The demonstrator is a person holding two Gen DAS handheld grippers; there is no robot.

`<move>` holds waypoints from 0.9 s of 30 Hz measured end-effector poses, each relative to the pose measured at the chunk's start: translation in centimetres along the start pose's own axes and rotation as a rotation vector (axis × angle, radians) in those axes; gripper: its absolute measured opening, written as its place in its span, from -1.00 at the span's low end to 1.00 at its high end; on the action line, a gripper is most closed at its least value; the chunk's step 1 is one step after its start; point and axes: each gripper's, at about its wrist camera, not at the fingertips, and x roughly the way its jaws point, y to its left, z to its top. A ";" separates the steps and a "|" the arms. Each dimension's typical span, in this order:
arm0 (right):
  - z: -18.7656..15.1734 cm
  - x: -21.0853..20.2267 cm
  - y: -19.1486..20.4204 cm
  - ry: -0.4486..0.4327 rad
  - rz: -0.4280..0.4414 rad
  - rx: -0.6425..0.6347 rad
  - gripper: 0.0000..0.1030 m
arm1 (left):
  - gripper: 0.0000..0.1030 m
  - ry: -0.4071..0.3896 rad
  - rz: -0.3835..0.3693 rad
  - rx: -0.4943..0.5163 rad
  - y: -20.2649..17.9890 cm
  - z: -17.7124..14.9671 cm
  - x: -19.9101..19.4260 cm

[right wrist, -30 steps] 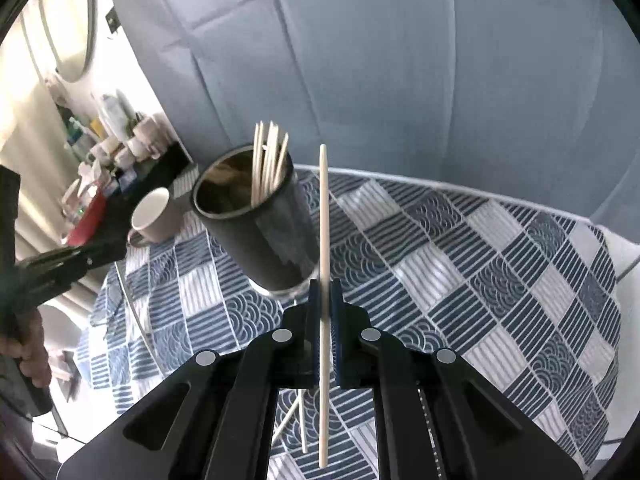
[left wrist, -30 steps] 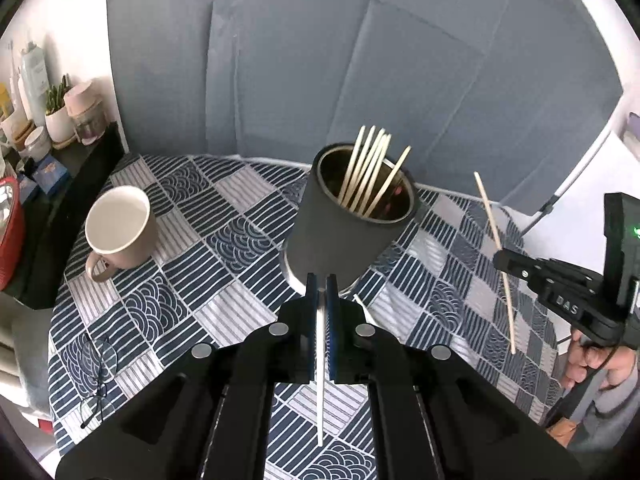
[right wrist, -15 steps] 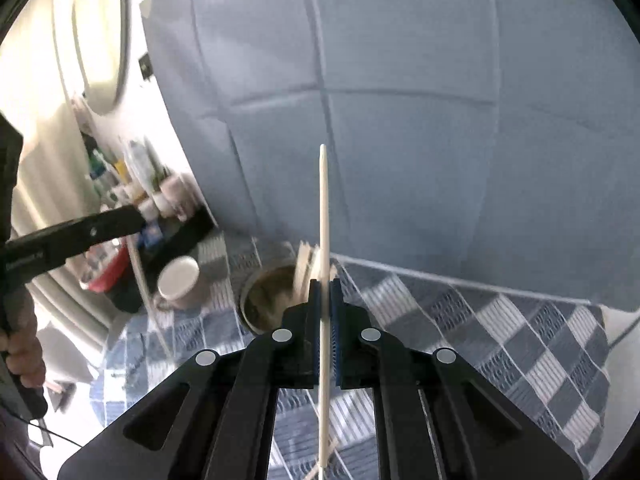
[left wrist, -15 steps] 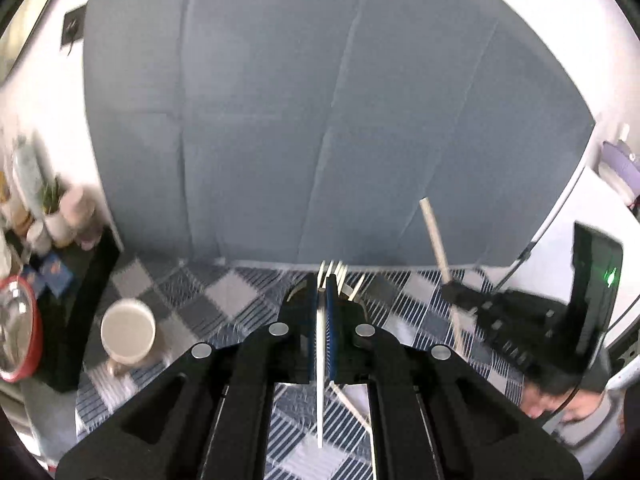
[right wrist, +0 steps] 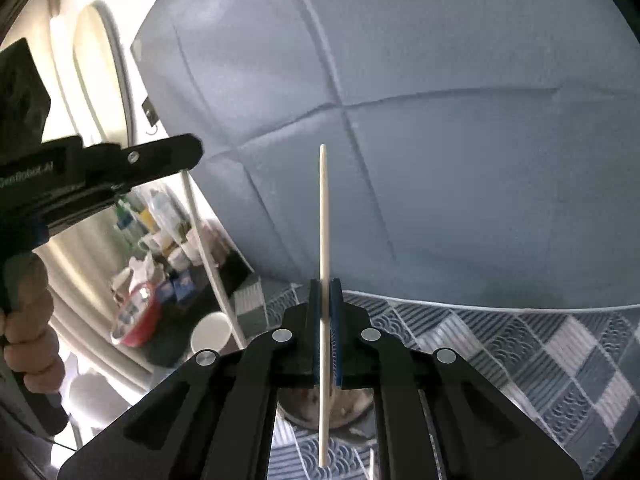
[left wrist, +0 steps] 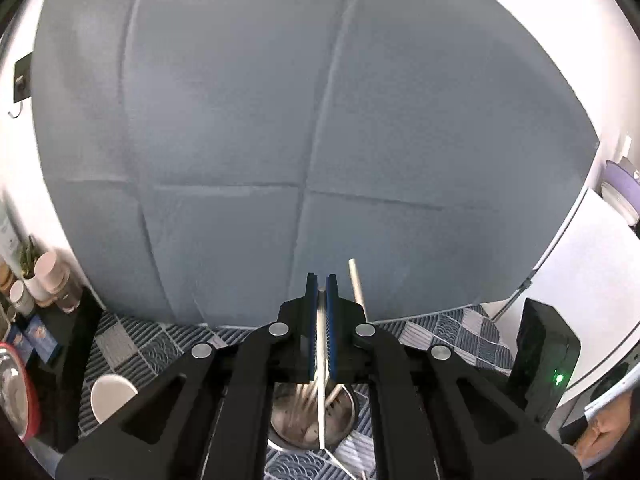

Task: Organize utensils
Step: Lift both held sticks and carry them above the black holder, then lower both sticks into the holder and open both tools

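Below the left gripper (left wrist: 319, 294), left wrist view: dark holder (left wrist: 312, 416) on the patterned tabletop (left wrist: 448, 332), several sticks inside. Jaws pinch one pale chopstick (left wrist: 321, 392), its lower end over the holder's mouth. You should bring the tip inside the rim before letting go.

Right wrist view: right gripper (right wrist: 325, 300), jaws pinching a second chopstick (right wrist: 323, 240) upright, the holder partly hidden beneath. White mug (right wrist: 212, 332) stands beside, off to the left. You want this stick plumb over the opening, clear of the left one; lower each in turn.
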 end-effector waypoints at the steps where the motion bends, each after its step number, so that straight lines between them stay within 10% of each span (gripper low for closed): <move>1: 0.0 0.8 0.1 0.006 0.005 0.002 -0.91 | -0.92 -0.004 0.004 0.009 0.1 0.2 0.6; 27: -3.0 5.0 -0.8 -0.022 0.000 -0.028 -0.84 | -0.89 0.123 0.050 -0.019 2.8 -4.6 6.0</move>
